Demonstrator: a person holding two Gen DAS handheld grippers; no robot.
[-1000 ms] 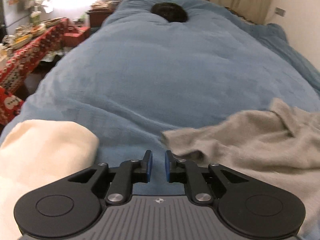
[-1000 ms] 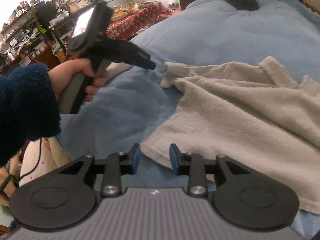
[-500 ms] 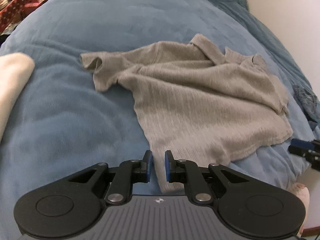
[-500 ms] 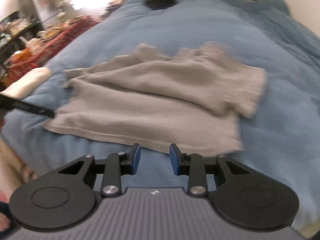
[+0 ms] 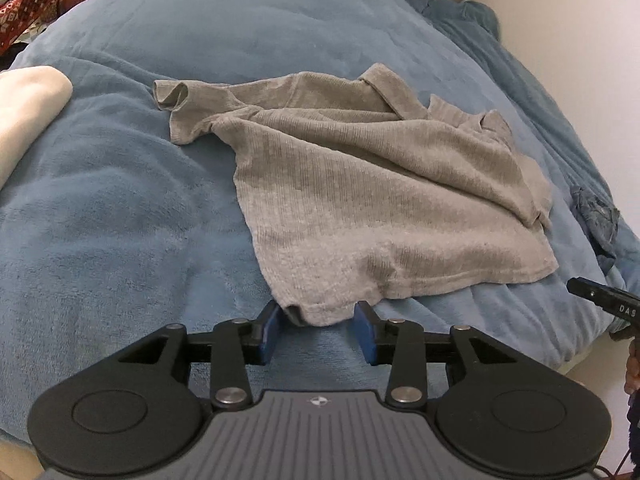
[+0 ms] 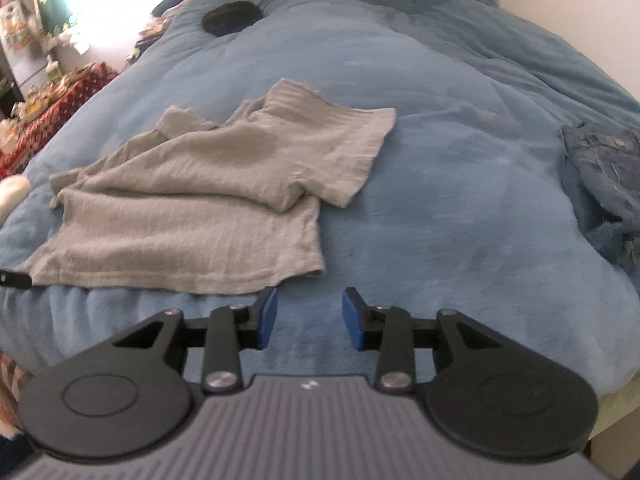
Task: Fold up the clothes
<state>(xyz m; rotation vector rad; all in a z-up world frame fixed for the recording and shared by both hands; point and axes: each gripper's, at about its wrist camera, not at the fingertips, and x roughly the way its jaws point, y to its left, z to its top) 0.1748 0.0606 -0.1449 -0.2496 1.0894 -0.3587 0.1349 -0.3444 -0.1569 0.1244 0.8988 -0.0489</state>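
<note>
- Pointing steeply down at the bed, the left gripper (image 5: 316, 330) hovers at the near-left hem corner of the grey ribbed-knit short-sleeved shirt (image 5: 380, 200); its blue pads (image 5: 269, 334) stand moderately apart and are opening, with the hem corner lying in the gap between them and neither pad pressing on it.
- Angled down likewise, the right gripper (image 6: 308, 318) sits just short of the shirt's near-right hem corner (image 6: 304, 268); its jaws are moderately apart and opening, with only blanket between them, and the hem lies at about eleven o'clock from the left fingertip.
- In the left wrist view, the black tip of the right gripper (image 5: 600, 300) shows at about three o'clock, off the shirt's right hem corner.
- The shirt lies crumpled on a soft blue fleece blanket (image 5: 120, 220), hem toward the cameras and collar away at twelve o'clock.
- One sleeve (image 5: 176, 100) curls open at about ten o'clock in the left view; the other sleeve (image 6: 360, 152) spreads flat toward one o'clock in the right view.
- Diagonal folds run across the chest, and the upper body is bunched over the lower part.
- A crumpled blue denim garment (image 6: 600, 176) lies well apart at three o'clock in the right view.
- A cream fleece cloth (image 5: 24, 108) rests at nine o'clock in the left view.
</note>
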